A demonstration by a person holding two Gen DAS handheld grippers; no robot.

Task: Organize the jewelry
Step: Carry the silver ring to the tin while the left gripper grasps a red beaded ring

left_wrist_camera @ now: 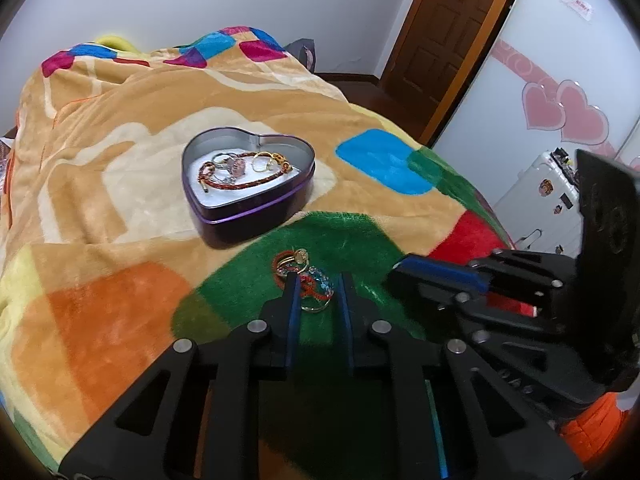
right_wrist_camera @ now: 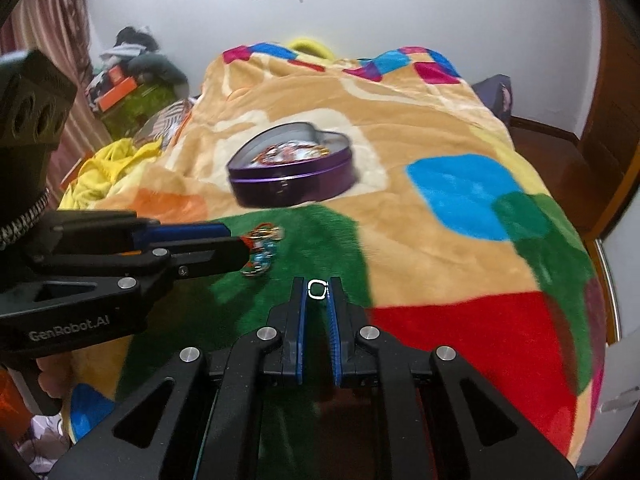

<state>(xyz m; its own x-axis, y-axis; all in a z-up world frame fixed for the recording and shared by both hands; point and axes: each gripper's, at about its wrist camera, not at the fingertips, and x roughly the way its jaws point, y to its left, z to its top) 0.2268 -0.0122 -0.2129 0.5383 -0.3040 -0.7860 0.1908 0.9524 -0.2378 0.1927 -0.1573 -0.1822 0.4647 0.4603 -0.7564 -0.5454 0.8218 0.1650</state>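
Observation:
A purple heart-shaped tin (left_wrist_camera: 256, 204) sits open on the blanket and holds a red-gold bracelet and several rings; it also shows in the right wrist view (right_wrist_camera: 296, 184). A small pile of jewelry (left_wrist_camera: 306, 276) with red cord, blue beads and gold rings lies on the green patch. My left gripper (left_wrist_camera: 318, 286) is open, its fingers on either side of the pile's near part. My right gripper (right_wrist_camera: 318, 290) is shut on a small silver ring (right_wrist_camera: 317, 289) and holds it above the blanket. The right gripper's fingers (left_wrist_camera: 440, 276) show to the right of the pile.
The bed is covered by a multicoloured plush blanket (left_wrist_camera: 120, 184). A white suitcase (left_wrist_camera: 548, 200) and a wardrobe with pink hearts stand to the right. A wooden door (left_wrist_camera: 448, 28) is at the back. Clothes and boxes (right_wrist_camera: 132, 76) are piled left of the bed.

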